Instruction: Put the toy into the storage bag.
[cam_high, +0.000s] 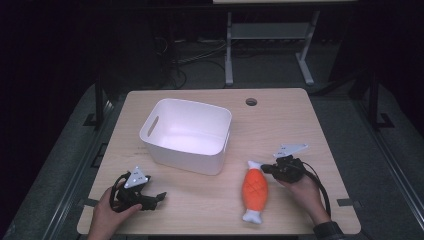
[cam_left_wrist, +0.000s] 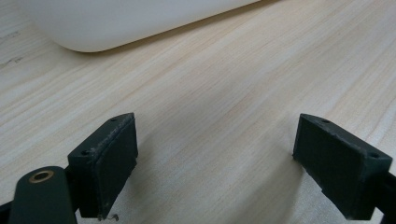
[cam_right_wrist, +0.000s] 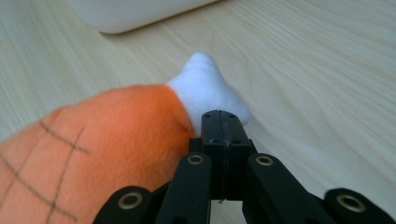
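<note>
- The orange plush toy (cam_high: 255, 189), shaped like a drumstick with white ends, lies flat on the tabletop (cam_high: 320, 130), lengthwise toward the person, in front of and to the right of the white plastic bin (cam_high: 187, 135). It sits near the bin but apart from it, probably so it can be nudged or lifted across the short gap into it.
- The bin stands upright with its open top facing up and a handle slot in its left wall; nothing can be seen inside it. Its position in the middle of the tabletop puts it within reach of either hand.
- The right claw (cam_high: 267, 168) is pressed fully together, with no gap between its jaws. In the right gripper view the closed tips (cam_right_wrist: 220, 122) sit right against the toy's white end (cam_right_wrist: 205, 86), where it meets the orange body. Whether a bit of fabric is caught between the jaws cannot be told; it looks more like a touch or a push at the toy's far end than a pinch.
- The closed tip at the far end of the toy suggests the hand is nudging or lining it up, not lifting it.
- The left claw (cam_high: 159, 196) rests low at the near left of the tabletop, its jaws spread wide. In the left gripper view its pads (cam_left_wrist: 109, 158) have only bare wood between them, with the bin's rounded corner (cam_left_wrist: 88, 32) ahead. It holds nothing and seems to be waiting.
</note>
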